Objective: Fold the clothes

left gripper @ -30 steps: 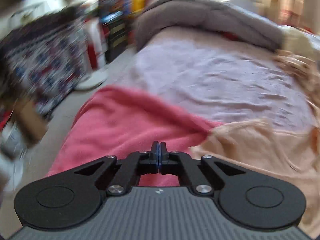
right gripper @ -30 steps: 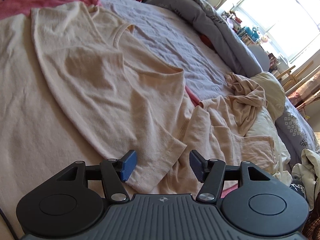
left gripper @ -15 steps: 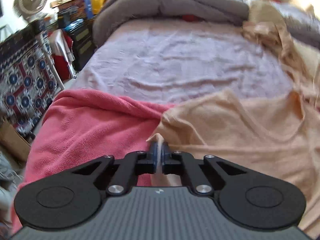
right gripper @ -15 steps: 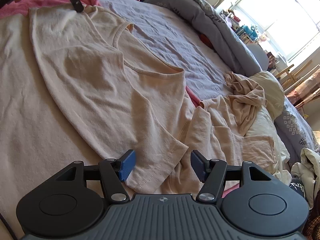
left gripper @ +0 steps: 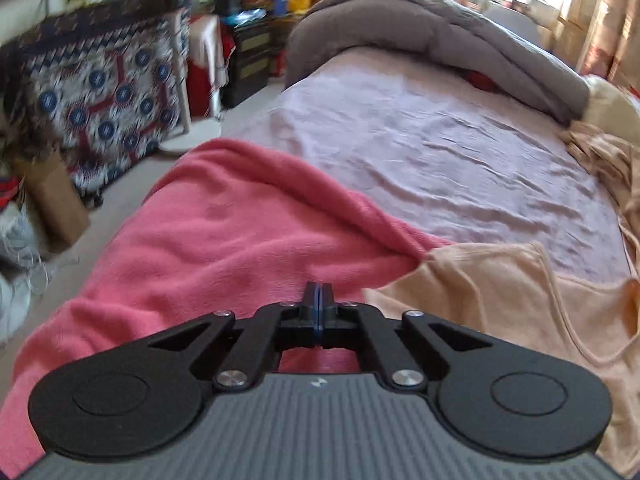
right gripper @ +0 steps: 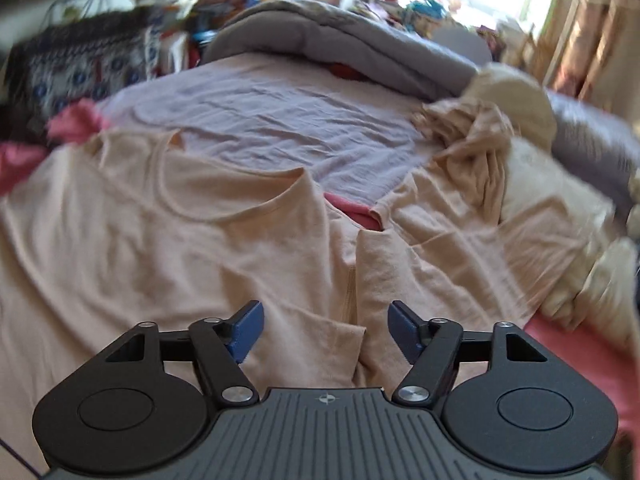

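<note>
A peach T-shirt (right gripper: 180, 248) lies spread flat on the bed, neckline toward the far side. One sleeve lies just below my right gripper (right gripper: 326, 330), which is open with nothing between its blue pads (right gripper: 248, 330). In the left wrist view the shirt's shoulder (left gripper: 500, 292) lies to the right. My left gripper (left gripper: 319, 304) is shut, hovering over a pink towel (left gripper: 224, 240), and no cloth shows between its fingers. A second peach garment (right gripper: 472, 168) lies crumpled at the right.
A lavender sheet (left gripper: 420, 140) covers the bed, and a grey duvet (left gripper: 420, 40) is bunched at its far end. Cream pillows (right gripper: 532, 184) sit at the right. Left of the bed are a patterned cloth (left gripper: 100, 92), a fan stand and boxes on the floor.
Peach cloth seen at my left gripper's tips half a second ago is gone, and that view has swung left over the pink towel. The right gripper has turned toward the bed's far end, staying open.
</note>
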`<state>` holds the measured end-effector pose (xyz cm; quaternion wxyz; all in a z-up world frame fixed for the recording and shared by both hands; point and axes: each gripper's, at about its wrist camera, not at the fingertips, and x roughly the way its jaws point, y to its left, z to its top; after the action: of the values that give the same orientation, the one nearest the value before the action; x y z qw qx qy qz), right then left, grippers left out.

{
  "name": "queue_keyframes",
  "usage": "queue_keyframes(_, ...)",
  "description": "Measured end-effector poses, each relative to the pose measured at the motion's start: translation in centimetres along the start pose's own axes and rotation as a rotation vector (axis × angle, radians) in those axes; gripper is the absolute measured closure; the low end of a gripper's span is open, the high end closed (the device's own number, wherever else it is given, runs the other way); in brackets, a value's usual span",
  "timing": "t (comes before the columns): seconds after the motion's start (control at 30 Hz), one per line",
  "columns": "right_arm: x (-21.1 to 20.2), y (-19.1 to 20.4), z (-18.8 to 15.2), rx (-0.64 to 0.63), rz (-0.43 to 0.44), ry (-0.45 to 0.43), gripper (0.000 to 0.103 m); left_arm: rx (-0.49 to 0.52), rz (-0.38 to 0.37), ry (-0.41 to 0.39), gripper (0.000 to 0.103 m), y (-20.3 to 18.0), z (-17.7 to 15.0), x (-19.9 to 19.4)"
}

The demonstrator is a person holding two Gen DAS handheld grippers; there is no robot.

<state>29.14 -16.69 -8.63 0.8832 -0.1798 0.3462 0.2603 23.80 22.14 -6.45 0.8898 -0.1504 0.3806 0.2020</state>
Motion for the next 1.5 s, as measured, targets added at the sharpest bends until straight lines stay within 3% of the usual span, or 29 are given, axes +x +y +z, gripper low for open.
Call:
queue_keyframes(0.07, 0.9, -0.6, 0.3, 0.04, 0.03, 0.029, 0.058, 0.03, -0.001, -0.001, 0.103, -0.1, 0.0, -0.2)
queue_keyframes(0.13, 1.5, -0.8, 0.3, 0.063, 0.047, 0.056, 0.065, 0.06, -0.013, -0.015, 0.103, -0.4, 0.0, -0.9)
queue_keyframes(0.27, 2.2, -1.3, -0.7, 0.071, -0.004, 0.098, 0.067, 0.131, -0.107, -0.07, 0.103, -1.8, 0.3, -2.5)
queue_keyframes(0.4, 2.7, -2.5, -1.3, 0.139, 0.013, 0.12, 0.068, 0.283, -0.191, -0.04, 0.103, -4.4, -0.5, -2.2)
queue_keyframes(0.47, 2.5, -2.3, -1.1, 0.117, 0.026, 0.122, 0.088, 0.332, -0.153, -0.002, 0.103, -5.1, -1.5, -1.1)
queue_keyframes(0.53, 2.2, -2.2, -0.7, 0.097, 0.021, 0.112, 0.095, 0.341, -0.125, 0.004, 0.103, -5.2, -2.3, -0.4)
queue_keyframes(0.73, 1.4, -2.3, 0.1, 0.077, -0.03, 0.065, 0.096, 0.39, -0.06, -0.04, 0.102, -5.5, -2.7, -0.3)
queue_keyframes(0.87, 1.4, -2.3, 0.3, 0.063, -0.057, 0.037, 0.096, 0.344, 0.006, -0.053, 0.102, -4.7, -2.1, 0.0)
queue_keyframes(1.03, 3.1, -2.0, -1.0, 0.007, -0.065, 0.089, 0.093, 0.386, 0.06, -0.071, 0.095, -4.7, -2.3, 0.1)
queue_keyframes(1.1, 2.7, -2.3, -0.9, 0.018, -0.063, 0.072, 0.084, 0.403, 0.094, -0.071, 0.092, -5.0, -2.3, -0.1)
queue_keyframes(1.17, 1.2, -3.3, -0.6, 0.066, -0.081, 0.043, 0.062, 0.401, 0.162, -0.078, 0.092, -5.0, -2.1, -0.5)
queue_keyframes(1.27, -1.1, -4.5, -0.6, 0.144, -0.114, 0.011, 0.059, 0.343, 0.229, -0.096, 0.092, -4.1, -1.9, -1.9)
queue_keyframes(1.3, -1.8, -4.5, -0.6, 0.149, -0.098, 0.015, 0.059, 0.32, 0.228, -0.107, 0.092, -3.8, -1.8, -2.6)
queue_keyframes(1.37, -2.9, -3.5, -0.9, 0.117, -0.02, 0.022, 0.06, 0.314, 0.149, -0.141, 0.088, -3.7, -2.2, -4.7)
queue_keyframes(1.5, -3.6, 0.2, -1.4, 0.013, 0.143, 0.029, 0.06, 0.476, -0.07, -0.112, 0.073, -5.6, -4.6, -7.9)
